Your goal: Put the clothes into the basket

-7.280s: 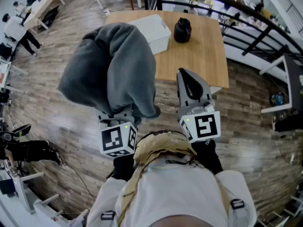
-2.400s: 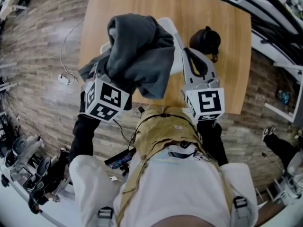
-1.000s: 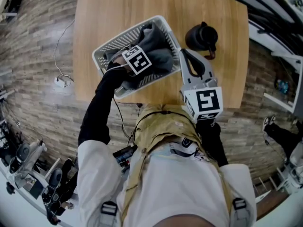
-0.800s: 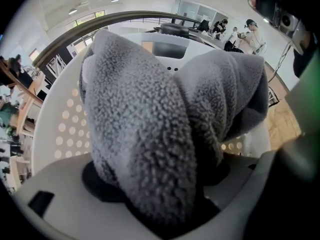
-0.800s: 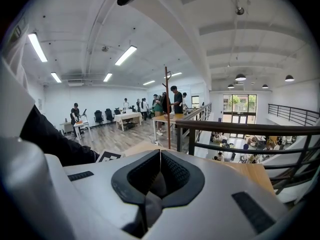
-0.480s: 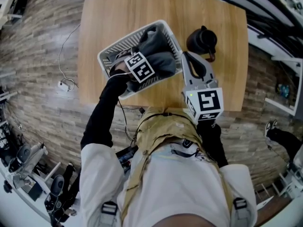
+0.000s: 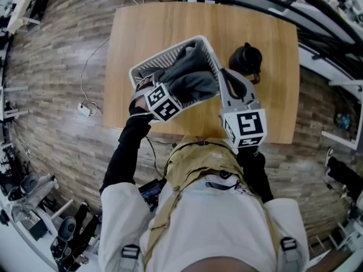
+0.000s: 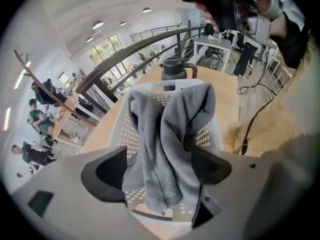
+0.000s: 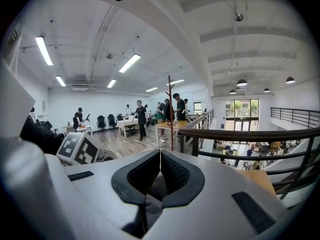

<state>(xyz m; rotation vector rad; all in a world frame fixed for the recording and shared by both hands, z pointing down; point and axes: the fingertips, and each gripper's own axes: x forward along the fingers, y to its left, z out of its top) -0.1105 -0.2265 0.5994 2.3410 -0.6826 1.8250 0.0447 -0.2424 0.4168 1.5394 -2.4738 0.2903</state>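
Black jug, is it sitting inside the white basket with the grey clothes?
No, the black jug stands on the table beside the basket, outside its rim.

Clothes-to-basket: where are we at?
Done: the grey garment is in the white basket on the table, with one fold hanging over the near rim. In hand: nothing is gripped. The left tool's jaws stand apart with that fold between them, and the right tool is shut and empty. Left: probably back the left tool away and tuck the fold in. No other loose clothes show.
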